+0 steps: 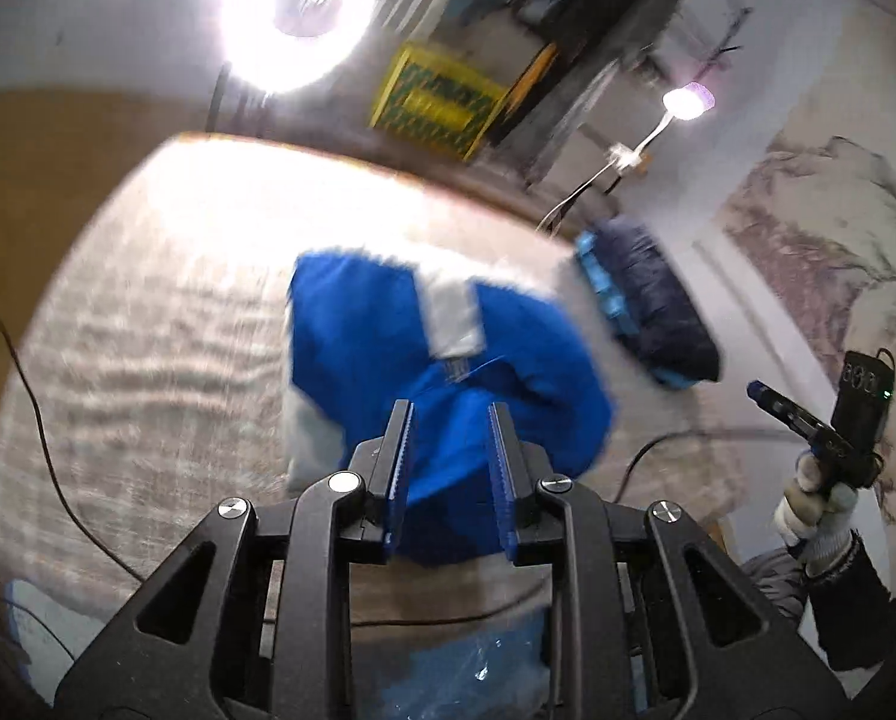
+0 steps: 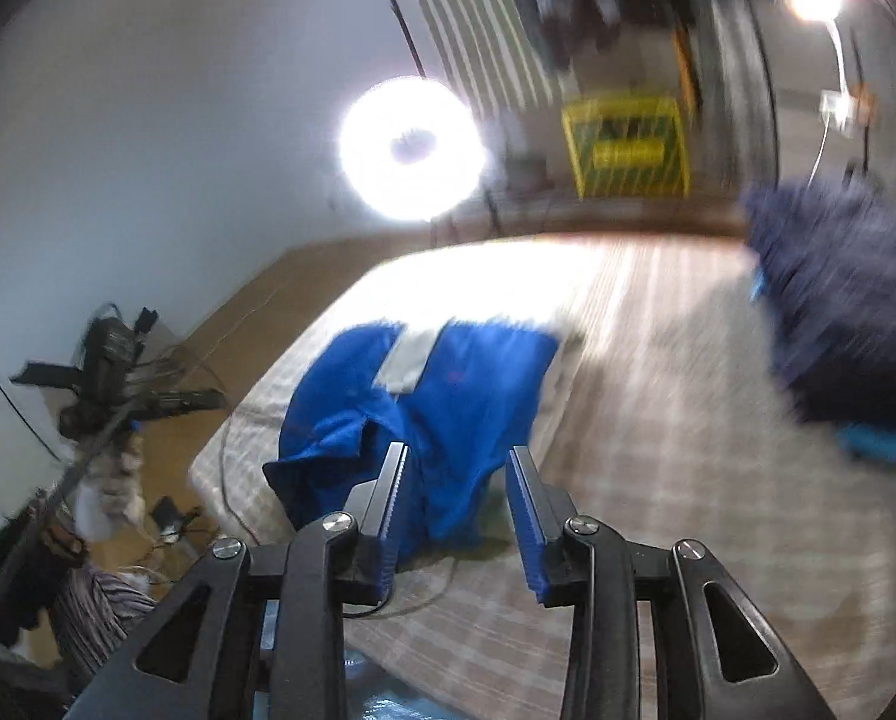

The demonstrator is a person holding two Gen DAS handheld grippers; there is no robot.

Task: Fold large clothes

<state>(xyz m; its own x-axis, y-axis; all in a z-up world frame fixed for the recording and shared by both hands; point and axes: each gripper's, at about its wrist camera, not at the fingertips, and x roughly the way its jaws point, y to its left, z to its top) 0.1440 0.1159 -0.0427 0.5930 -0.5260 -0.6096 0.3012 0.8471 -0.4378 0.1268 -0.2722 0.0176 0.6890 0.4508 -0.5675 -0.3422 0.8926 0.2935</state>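
A bright blue garment with a white panel is lying in a loose heap on a bed covered with a pale checked sheet. The left claw and the right claw are both hovering above it, jaws partly open and holding nothing. A darker folded bundle is sitting nearby on the bed, apart from the blue heap. The risk here is that the heap is hiding its edges, so a claw could be closing on several layers at once. A black cable is trailing across the sheet and could be snagging.
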